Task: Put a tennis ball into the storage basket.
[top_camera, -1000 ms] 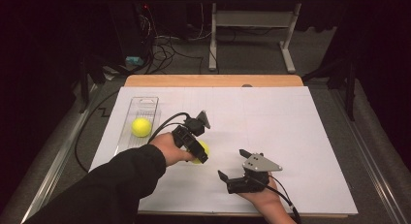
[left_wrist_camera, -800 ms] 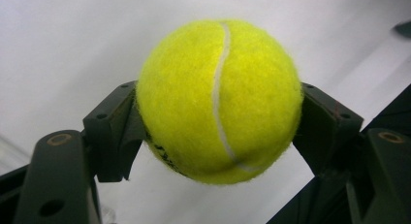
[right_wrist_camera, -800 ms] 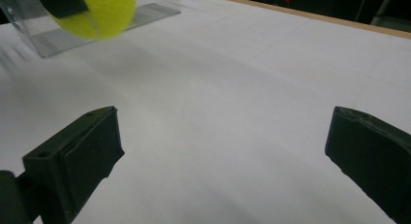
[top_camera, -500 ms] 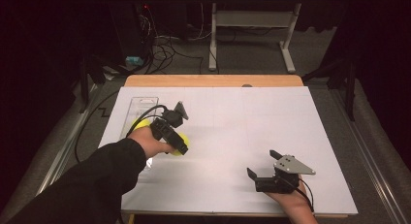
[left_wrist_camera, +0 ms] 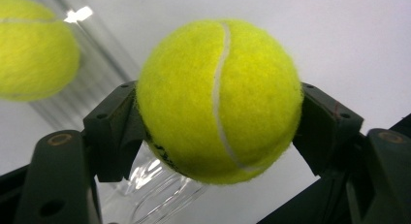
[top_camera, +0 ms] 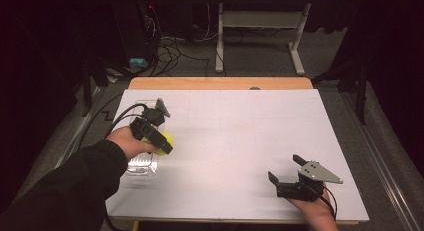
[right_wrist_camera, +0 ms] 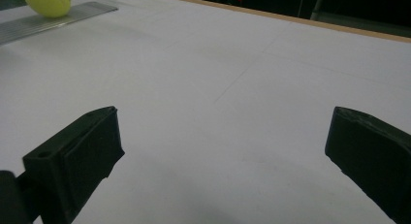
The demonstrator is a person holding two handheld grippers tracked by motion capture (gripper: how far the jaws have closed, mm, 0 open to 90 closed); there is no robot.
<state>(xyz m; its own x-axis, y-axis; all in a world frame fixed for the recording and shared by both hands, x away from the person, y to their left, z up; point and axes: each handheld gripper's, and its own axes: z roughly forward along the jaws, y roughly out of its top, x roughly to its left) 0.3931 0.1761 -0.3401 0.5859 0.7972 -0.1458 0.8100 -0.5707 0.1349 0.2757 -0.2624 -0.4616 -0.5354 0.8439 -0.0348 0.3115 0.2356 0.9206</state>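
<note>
Left gripper (top_camera: 162, 143) at table's left, jaws clamped on something, dark-sleeved forearm (top_camera: 65, 186) reaching in, right gripper (top_camera: 286, 172) at lower right, jaws spread wide, nothing between them

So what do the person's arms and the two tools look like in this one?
The left tool is black and blocky, with a black cable looping off behind it. The right tool is also black and carries a grey three-cornered plate dotted with small holes. Both have chunky dark jaws with screw holes. The left arm wears a long black sleeve.
</note>
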